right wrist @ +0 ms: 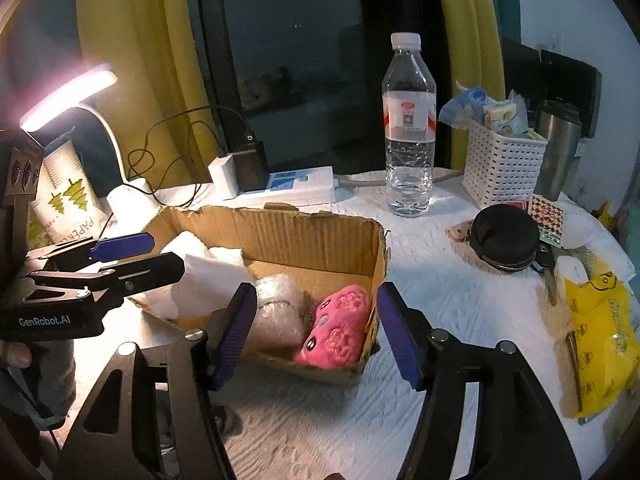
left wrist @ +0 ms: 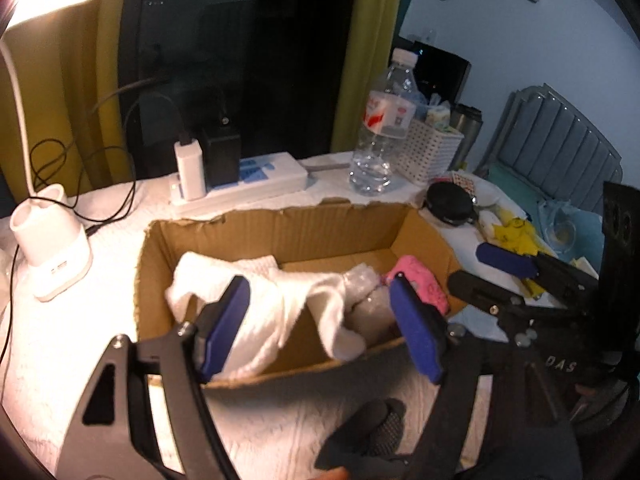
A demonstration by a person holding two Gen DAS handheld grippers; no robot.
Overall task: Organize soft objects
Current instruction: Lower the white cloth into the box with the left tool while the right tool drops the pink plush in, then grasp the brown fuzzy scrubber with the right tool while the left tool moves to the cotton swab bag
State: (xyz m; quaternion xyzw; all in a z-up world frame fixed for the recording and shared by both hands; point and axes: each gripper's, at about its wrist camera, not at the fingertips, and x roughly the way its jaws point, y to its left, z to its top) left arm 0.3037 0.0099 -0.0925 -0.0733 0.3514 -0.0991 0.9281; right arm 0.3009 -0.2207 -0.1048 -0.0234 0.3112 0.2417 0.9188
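Both grippers, left gripper (left wrist: pixel 320 324) and right gripper (right wrist: pixel 316 332), are hovering spread and empty at the cardboard box's (right wrist: pixel 320 236) torn near rim, mid-frame.

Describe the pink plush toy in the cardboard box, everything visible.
The pink plush toy is fuzzy, bright pink fabric with embossed swirl patches and small dark eye-like spots. It lies tilted in the right end of the open cardboard box, leaning against the box's side wall and pressed against a bubble-wrap bundle on its left. Neither gripper touches it; its underside is hidden.
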